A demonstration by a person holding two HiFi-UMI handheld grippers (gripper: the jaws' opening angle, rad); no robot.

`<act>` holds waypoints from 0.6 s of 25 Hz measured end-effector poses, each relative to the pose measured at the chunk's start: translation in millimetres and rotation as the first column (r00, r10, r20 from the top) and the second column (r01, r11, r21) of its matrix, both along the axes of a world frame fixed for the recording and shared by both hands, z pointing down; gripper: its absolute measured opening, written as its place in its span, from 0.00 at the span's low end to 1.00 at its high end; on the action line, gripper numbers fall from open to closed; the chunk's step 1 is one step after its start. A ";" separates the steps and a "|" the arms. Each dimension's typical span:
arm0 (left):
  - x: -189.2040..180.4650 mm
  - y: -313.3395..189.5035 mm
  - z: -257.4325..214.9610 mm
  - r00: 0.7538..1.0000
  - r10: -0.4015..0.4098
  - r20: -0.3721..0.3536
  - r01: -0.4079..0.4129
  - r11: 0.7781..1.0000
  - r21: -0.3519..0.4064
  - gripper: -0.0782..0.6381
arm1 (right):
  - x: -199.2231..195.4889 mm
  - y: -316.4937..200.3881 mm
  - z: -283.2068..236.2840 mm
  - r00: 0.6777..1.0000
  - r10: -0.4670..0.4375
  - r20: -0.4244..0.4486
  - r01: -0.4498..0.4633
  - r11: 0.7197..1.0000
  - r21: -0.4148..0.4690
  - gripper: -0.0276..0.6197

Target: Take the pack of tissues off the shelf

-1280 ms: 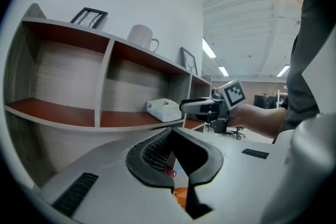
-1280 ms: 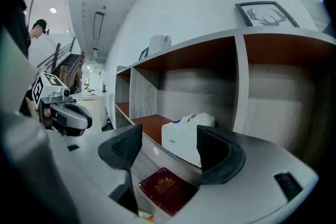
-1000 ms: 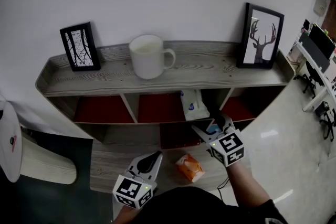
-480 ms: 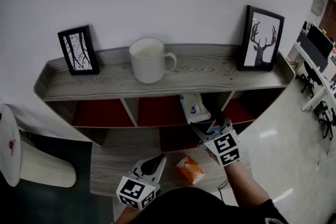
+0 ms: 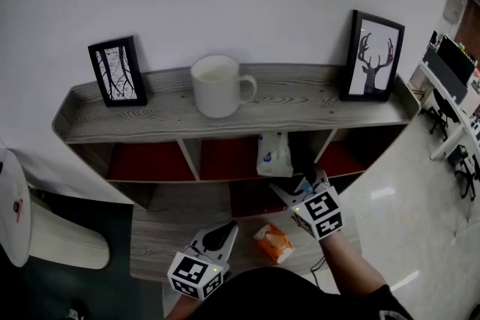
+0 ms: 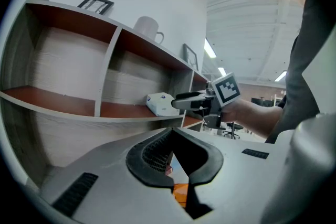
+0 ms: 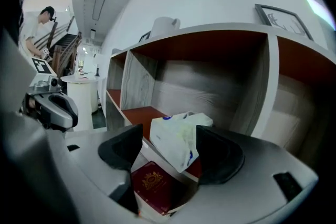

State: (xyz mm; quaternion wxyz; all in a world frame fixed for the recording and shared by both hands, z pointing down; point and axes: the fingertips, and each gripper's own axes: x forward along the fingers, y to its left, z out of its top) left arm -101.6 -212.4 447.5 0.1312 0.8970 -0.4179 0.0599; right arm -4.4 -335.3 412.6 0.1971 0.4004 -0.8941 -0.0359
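The white tissue pack (image 5: pixel 274 155) lies in the middle compartment of the grey wooden shelf (image 5: pixel 150 115), its near end sticking out over the edge. My right gripper (image 5: pixel 297 188) is open just in front of it. In the right gripper view the tissue pack (image 7: pixel 181 136) sits between the two spread pads of the right gripper (image 7: pixel 169 140), and I cannot tell whether they touch it. My left gripper (image 5: pixel 223 230) hangs lower and to the left, shut and empty. The left gripper view shows the tissue pack (image 6: pixel 161 104) with the right gripper (image 6: pixel 192 101) reaching toward it.
A white mug (image 5: pixel 217 86) and two picture frames (image 5: pixel 118 71) (image 5: pixel 373 54) stand on top of the shelf. An orange pack (image 5: pixel 271 242) lies on the low ledge between my grippers. A dark red booklet (image 7: pixel 152 183) lies below the right jaws. A round white table (image 5: pixel 15 206) stands left.
The tissue pack has turned from slanted to nearly straight and sticks further out of the compartment. My right gripper has shifted slightly with it. The left gripper has barely moved.
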 end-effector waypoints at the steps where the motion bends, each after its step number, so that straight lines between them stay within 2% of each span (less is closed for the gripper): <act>1: -1.3 0.9 0.3 1.000 -0.001 -0.001 0.001 1.000 0.000 0.13 | 4.5 -4.5 2.8 1.000 0.022 0.000 -0.022 1.000 -0.006 0.46; 8: -14.2 6.7 1.9 1.000 -0.019 -0.003 0.019 1.000 -0.005 0.13 | 4.1 -21.6 34.5 0.999 0.039 0.001 -0.038 0.994 -0.098 0.46; 13: -27.0 13.6 2.6 0.999 -0.037 -0.007 0.037 0.999 -0.010 0.13 | -2.0 -24.5 38.5 0.998 0.066 0.004 -0.065 0.995 -0.081 0.45; 15: -33.4 16.9 3.9 0.999 -0.048 -0.010 0.048 0.999 -0.015 0.13 | -2.4 -24.9 37.8 0.997 0.077 0.001 -0.077 0.994 -0.073 0.39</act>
